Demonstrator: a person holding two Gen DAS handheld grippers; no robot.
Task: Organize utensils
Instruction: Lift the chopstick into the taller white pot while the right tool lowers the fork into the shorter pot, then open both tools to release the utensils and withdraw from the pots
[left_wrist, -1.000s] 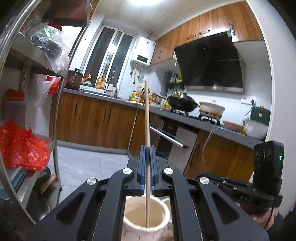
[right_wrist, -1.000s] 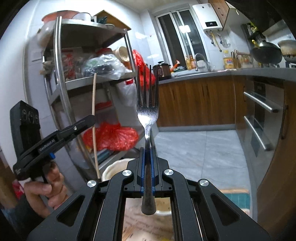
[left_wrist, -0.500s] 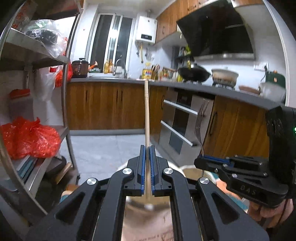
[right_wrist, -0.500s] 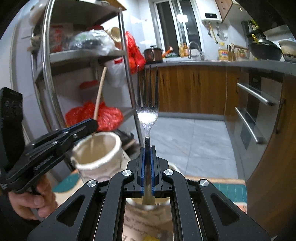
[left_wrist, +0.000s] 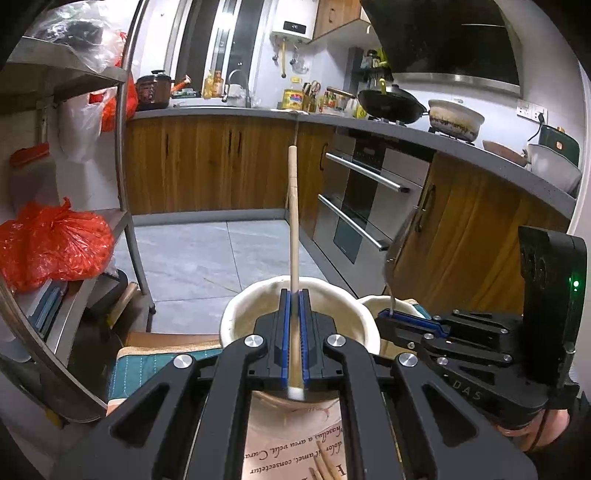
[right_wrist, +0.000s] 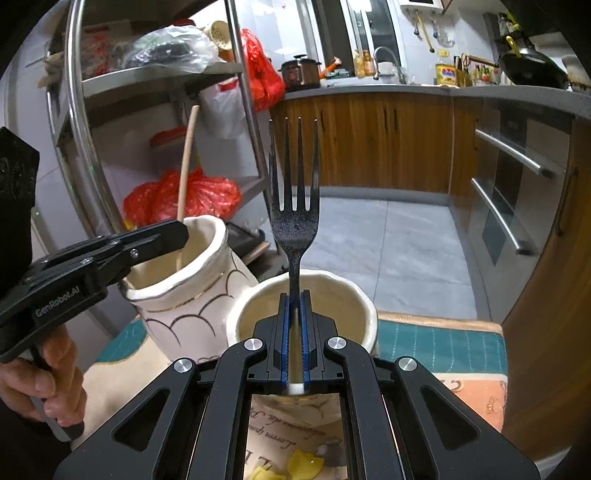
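Gripping the slender wooden chopstick (left_wrist: 293, 221) upright, the left tongs (left_wrist: 294, 295) hover directly over the cream ceramic jar (left_wrist: 236, 314), while the right tongs (right_wrist: 294, 295), clenched on the dark metal fork (right_wrist: 294, 206), stand tines-up above the neighbouring cream ceramic pot (right_wrist: 362, 314).

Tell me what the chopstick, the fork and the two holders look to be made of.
Chopstick: probably bare wood or bamboo, pale tan and matte. Fork: metal, likely stainless steel, dark and speckled with glints. Two holders: seemingly glazed ceramic, cream, with thick uneven rims; the left one carries dark scallop lines.
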